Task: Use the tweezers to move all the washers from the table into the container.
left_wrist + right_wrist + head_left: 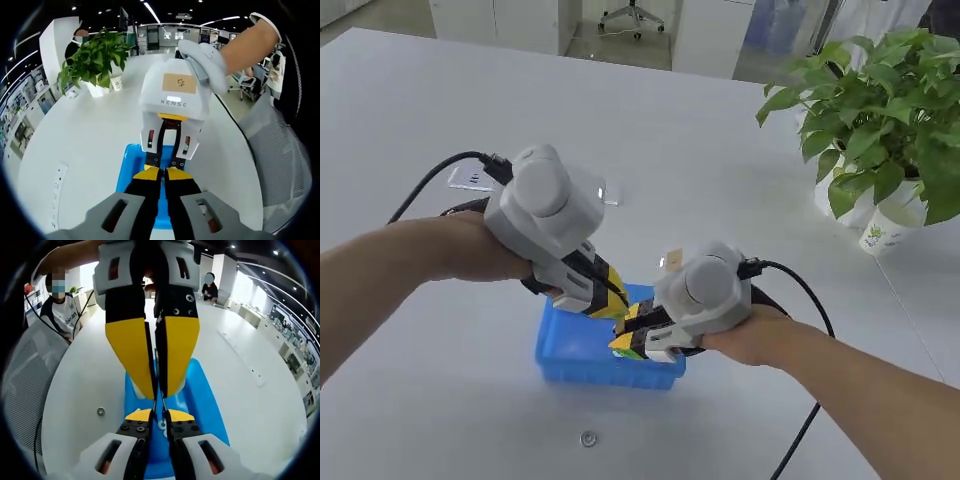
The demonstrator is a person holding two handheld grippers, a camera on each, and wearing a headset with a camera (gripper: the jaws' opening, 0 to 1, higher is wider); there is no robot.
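Observation:
Over the blue container my two grippers meet tip to tip. The left gripper comes in from the left, its yellow jaws pressed together on thin silver tweezers. The right gripper faces it, its jaws closed narrowly around the tweezers' lower end. In the right gripper view a small washer shows in the gap of the right gripper; I cannot tell whether the tweezers hold it or it lies in the container. Another washer lies on the white table in front of the container.
A potted plant in a white pot stands at the table's far right. A cable trails left from the left gripper and another runs right from the right one. A white power strip lies flat on the table. People sit beyond the table's end.

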